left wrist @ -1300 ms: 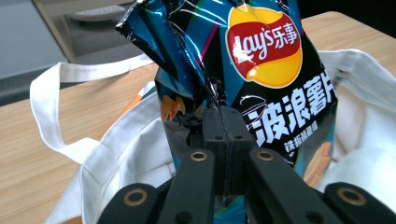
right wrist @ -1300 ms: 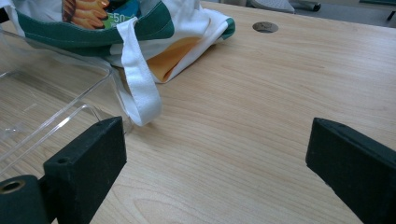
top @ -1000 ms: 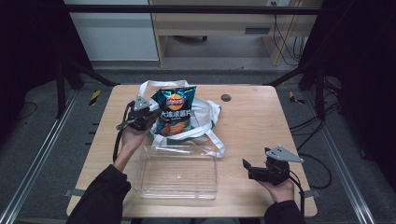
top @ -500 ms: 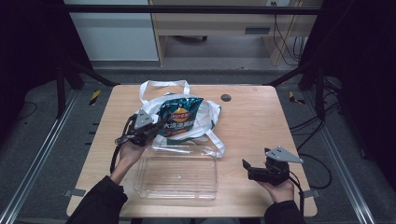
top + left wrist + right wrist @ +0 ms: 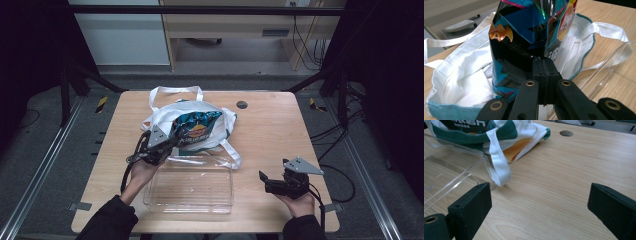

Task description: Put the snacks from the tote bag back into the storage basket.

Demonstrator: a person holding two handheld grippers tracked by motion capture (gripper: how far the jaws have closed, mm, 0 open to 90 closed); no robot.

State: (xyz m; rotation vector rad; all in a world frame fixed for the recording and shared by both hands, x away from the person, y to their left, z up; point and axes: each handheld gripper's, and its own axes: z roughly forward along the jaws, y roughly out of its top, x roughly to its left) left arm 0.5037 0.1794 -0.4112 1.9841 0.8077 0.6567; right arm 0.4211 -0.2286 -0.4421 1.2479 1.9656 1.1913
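Above the clear tray's [image 5: 190, 192] far edge, left tongs [image 5: 162, 145] clamp the chip bag [image 5: 195, 131]; right tongs [image 5: 270, 181] gape.

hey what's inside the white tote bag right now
The lower end of the blue chip bag sits in the white tote bag, pinched by the left gripper. Folds of cloth hide the rest of the bag's inside.
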